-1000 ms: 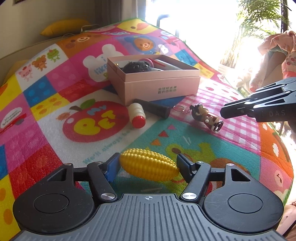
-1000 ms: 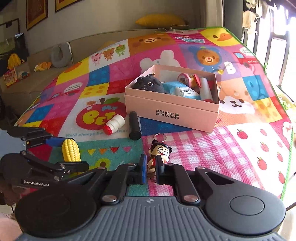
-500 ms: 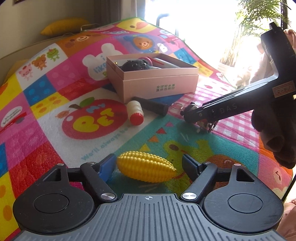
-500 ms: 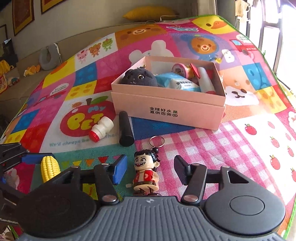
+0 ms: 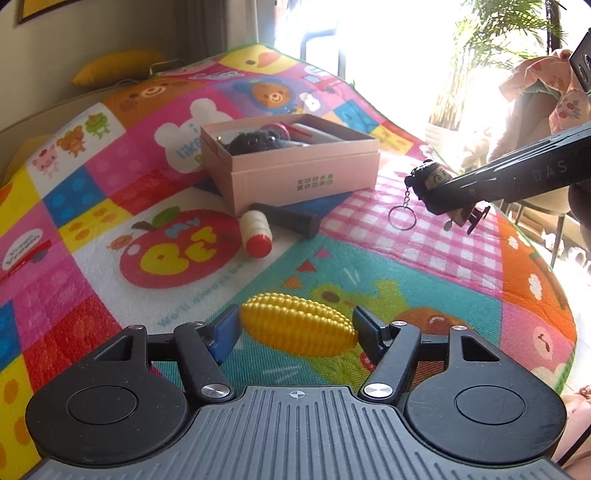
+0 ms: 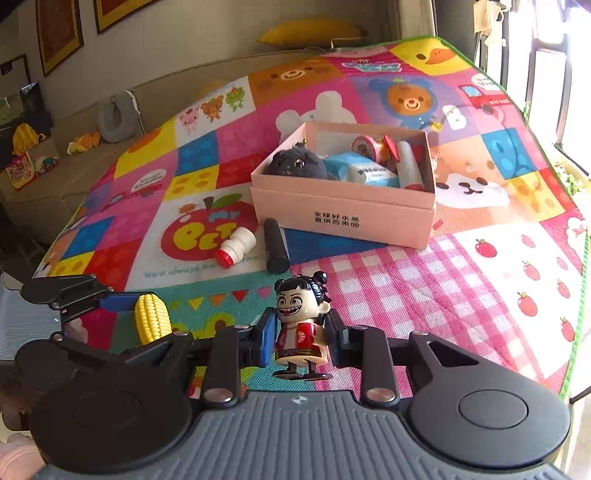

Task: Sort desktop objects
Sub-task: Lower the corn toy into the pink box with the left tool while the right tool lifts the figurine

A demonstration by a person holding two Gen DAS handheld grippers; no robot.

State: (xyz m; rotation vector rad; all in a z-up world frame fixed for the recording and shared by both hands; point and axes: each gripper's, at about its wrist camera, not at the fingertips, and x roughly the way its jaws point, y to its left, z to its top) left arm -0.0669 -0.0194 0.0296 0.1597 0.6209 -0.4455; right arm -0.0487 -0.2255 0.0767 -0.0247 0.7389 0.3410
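Note:
A yellow toy corn point(image 5: 295, 325) lies crosswise between my left gripper's point(image 5: 295, 330) pads on the colourful play mat point(image 5: 406, 266). The jaws are closing and both pads touch the corn's ends. My right gripper point(image 6: 301, 338) has its jaws closing on a small grinning doll figure point(image 6: 301, 306), pads pressed on its body. In the left wrist view the doll point(image 5: 428, 179) hangs clear of the mat, its key ring point(image 5: 402, 218) dangling. An open pink box point(image 6: 343, 218) sits beyond, holding a black plush point(image 6: 295, 166), a blue tissue pack point(image 6: 364, 170) and other small items.
A small white bottle with a red cap point(image 6: 236, 245) and a black cylinder point(image 6: 275, 245) lie on the mat just in front of the box. The mat's edge point(image 6: 576, 332) falls away on the right. A sofa with a yellow cushion point(image 6: 310, 31) stands behind.
The right gripper opened around the doll, closed on it and lifted it off the mat. The left gripper's jaws widened around the corn, then came back onto its ends.

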